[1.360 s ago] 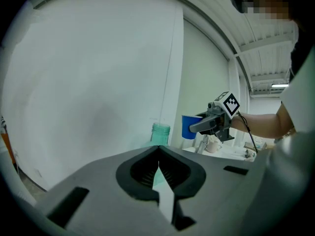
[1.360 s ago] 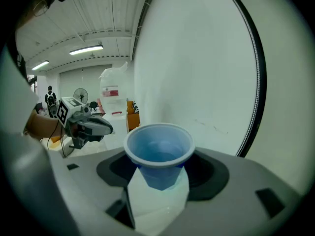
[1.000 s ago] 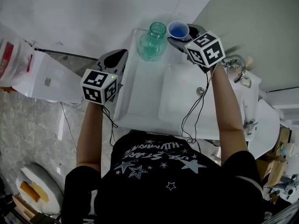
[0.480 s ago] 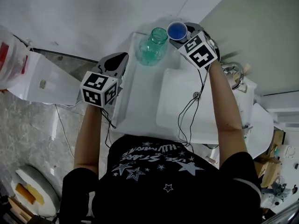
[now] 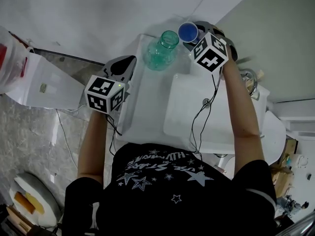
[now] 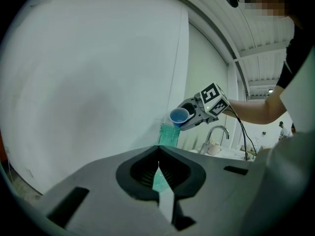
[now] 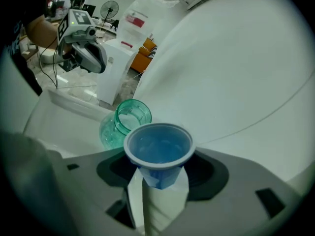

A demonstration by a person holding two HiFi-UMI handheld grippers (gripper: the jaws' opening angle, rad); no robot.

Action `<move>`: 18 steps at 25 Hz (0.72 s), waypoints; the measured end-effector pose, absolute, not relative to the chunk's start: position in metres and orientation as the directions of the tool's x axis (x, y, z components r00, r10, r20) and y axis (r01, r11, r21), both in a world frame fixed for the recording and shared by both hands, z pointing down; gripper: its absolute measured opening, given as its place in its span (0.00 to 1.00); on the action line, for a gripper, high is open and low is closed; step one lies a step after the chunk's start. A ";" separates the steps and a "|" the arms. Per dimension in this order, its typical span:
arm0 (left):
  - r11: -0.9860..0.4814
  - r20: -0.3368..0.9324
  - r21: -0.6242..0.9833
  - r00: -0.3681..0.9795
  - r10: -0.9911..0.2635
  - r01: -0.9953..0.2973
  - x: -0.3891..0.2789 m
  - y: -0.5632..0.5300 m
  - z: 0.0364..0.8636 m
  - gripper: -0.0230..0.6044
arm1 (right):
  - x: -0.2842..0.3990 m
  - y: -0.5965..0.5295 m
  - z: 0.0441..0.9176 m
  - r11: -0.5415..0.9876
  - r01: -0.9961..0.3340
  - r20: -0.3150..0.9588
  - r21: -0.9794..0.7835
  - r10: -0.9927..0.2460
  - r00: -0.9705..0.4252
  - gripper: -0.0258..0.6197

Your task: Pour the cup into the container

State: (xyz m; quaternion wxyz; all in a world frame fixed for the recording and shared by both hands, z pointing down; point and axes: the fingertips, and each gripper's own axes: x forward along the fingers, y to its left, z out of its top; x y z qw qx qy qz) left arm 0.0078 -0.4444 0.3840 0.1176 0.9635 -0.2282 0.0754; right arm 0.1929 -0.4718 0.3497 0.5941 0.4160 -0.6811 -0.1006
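A small blue cup (image 5: 188, 32) holding blue liquid (image 7: 158, 146) sits between the jaws of my right gripper (image 5: 193, 37), which is shut on it. The cup hangs just right of and above the open mouth of a green glass jar (image 5: 161, 51), and is tipped a little toward it. In the right gripper view the jar (image 7: 125, 122) stands on the white counter just beyond the cup (image 7: 158, 154). My left gripper (image 5: 120, 65) hovers left of the counter, shut and empty, pointing at the jar (image 6: 170, 134).
The white counter (image 5: 147, 102) has a sink basin (image 5: 197, 107) and a chrome faucet (image 5: 248, 75) to the right of the jar. A white wall rises right behind the jar. A white box (image 5: 47, 82) stands to the left of the counter.
My right gripper has rolled, and the cup now leans more toward the jar's mouth. The left gripper has stayed put.
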 end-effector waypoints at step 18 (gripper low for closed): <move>-0.868 0.184 0.208 0.889 -0.419 -0.451 0.015 -0.450 0.385 0.05 | 0.192 -0.478 0.349 0.676 -0.267 0.721 0.687 -0.678 0.140 0.49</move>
